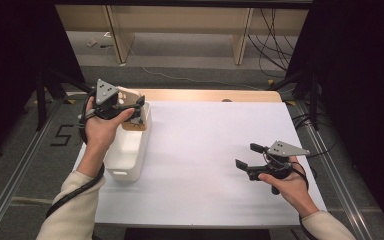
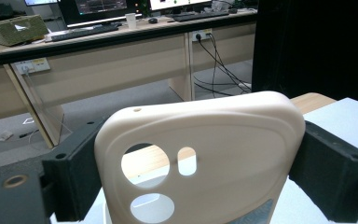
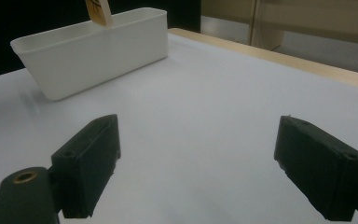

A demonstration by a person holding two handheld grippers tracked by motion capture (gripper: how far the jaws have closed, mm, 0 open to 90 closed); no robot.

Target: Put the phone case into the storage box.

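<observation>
A beige phone case [image 2: 233, 135] with camera cut-outs stands upright between the jaws of my left gripper [image 2: 203, 172], which is shut on its two long edges. In the high view the left gripper [image 1: 131, 107] holds the phone case [image 1: 128, 94] over the far end of a white plastic bin [image 1: 130, 150] at the table's left. My right gripper [image 1: 246, 155] rests low over the white table top at the right, open, with nothing between its jaws. In the right gripper view the gripper [image 3: 209, 163] faces the bin [image 3: 93, 51], and a corner of the case [image 3: 98, 11] shows above the bin's rim.
The table is covered by a white sheet [image 1: 205, 150], with a bare wooden strip [image 1: 210, 95] along its far edge. Metal rails [image 1: 330, 165] run along both sides. Desks and loose cables [image 1: 270, 35] lie beyond the table.
</observation>
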